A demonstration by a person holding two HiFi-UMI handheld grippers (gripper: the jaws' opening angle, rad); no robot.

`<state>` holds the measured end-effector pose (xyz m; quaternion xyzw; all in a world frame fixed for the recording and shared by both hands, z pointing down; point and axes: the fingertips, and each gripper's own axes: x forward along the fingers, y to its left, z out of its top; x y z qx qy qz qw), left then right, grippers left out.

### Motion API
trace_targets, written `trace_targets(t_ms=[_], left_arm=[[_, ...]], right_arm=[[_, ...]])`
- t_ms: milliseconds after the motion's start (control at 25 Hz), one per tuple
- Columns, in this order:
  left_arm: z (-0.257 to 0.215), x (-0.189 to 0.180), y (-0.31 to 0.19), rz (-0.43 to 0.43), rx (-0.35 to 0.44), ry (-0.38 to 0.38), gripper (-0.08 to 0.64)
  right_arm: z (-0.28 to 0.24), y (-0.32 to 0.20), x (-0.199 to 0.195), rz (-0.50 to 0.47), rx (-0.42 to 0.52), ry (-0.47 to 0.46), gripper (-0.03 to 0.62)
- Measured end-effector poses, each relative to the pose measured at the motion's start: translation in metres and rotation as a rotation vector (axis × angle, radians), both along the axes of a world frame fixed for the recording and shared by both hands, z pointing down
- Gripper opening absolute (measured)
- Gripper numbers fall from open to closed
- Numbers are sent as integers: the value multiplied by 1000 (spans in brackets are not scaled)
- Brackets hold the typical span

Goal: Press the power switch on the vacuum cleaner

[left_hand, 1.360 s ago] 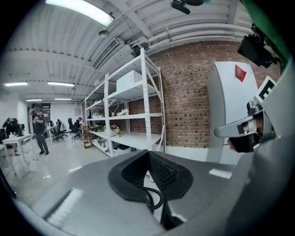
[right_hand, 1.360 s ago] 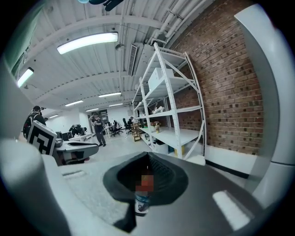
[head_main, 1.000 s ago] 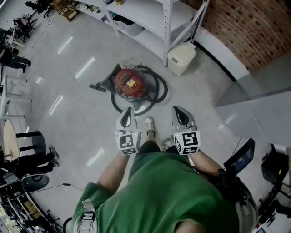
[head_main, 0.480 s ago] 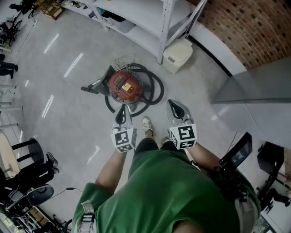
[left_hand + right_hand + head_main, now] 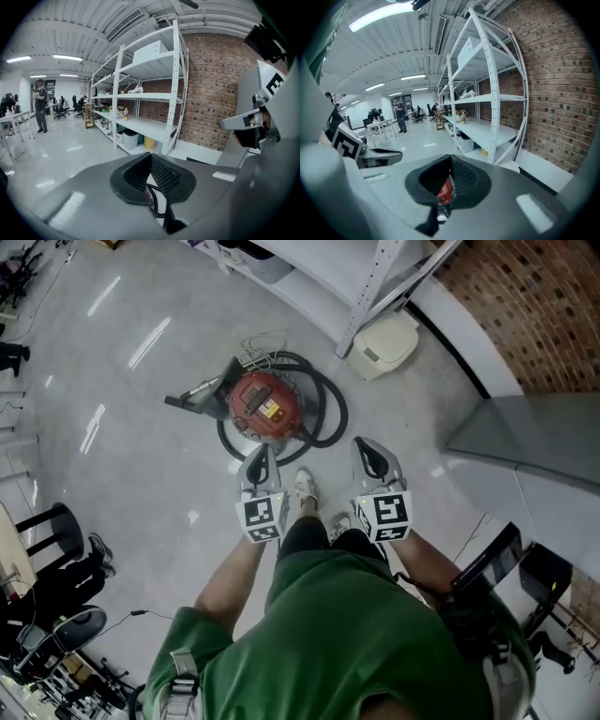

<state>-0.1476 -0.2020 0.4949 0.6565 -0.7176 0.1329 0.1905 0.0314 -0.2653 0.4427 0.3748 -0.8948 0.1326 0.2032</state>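
Observation:
The red vacuum cleaner (image 5: 265, 404) stands on the grey floor, ringed by its black hose (image 5: 328, 418), with its nozzle pointing left. Both grippers are held out over the floor just short of it, well above it and touching nothing. My left gripper (image 5: 262, 457) is shut and empty, its tip toward the vacuum's near edge. My right gripper (image 5: 367, 451) is also shut and empty, to the right of the hose. A sliver of the red vacuum cleaner (image 5: 445, 191) shows in the slit under the right gripper (image 5: 449, 180). Only a piece of black hose (image 5: 157, 206) shows under the left gripper (image 5: 151, 176).
A white bin (image 5: 384, 343) stands beyond the vacuum at the foot of a white shelving rack (image 5: 375, 277). A grey counter (image 5: 534, 442) and a brick wall lie to the right. My shoe (image 5: 304, 486) is between the grippers. A black stool (image 5: 52, 521) stands far left.
The head view has shifted a little, so the vacuum sits slightly higher in it. Both grippers stay shut and side by side in front of me.

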Motion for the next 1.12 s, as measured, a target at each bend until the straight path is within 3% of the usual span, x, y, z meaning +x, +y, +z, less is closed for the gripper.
trace_targets(t_ms=[960,1120], left_arm=[[147,-43,-22,-48,-179,112,7],[178,-49,-26,-43,-209,100,7]], right_arm=[[133,-22,-88,-99,-145,69,3],[162,-24,-98,-110,-167,77,3]])
